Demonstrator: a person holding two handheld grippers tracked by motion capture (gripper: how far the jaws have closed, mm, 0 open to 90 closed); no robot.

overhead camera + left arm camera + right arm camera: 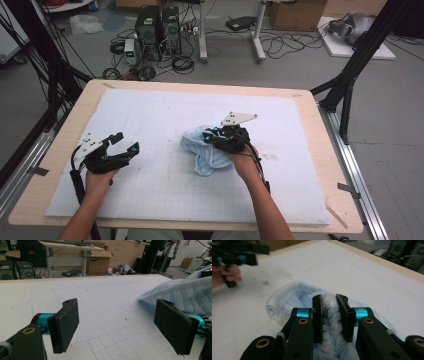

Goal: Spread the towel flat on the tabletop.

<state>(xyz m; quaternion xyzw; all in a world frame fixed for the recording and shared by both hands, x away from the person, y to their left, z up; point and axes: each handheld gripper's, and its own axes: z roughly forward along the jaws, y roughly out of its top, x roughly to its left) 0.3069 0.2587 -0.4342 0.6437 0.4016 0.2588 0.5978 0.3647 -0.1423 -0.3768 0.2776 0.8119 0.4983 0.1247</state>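
Observation:
A light blue fluffy towel (202, 150) lies bunched near the middle of the white gridded mat (150, 115). My right gripper (212, 137) is shut on a raised fold of the towel (330, 317), which is pinched between both black pads (318, 320). A rolled edge of the towel (273, 307) rests on the mat beyond the jaws. My left gripper (126, 142) sits low over the mat at the left, held in a hand, its jaws wide apart with nothing between them (116, 322). The towel's edge (180, 295) shows at the right of the left gripper view.
The mat lies on a wooden table (65, 145) whose rim shows all around. Beyond the far edge, on the floor, stand computer towers (157, 25), tangled cables and cardboard boxes (295, 15). Black frame posts (360, 55) rise at both sides.

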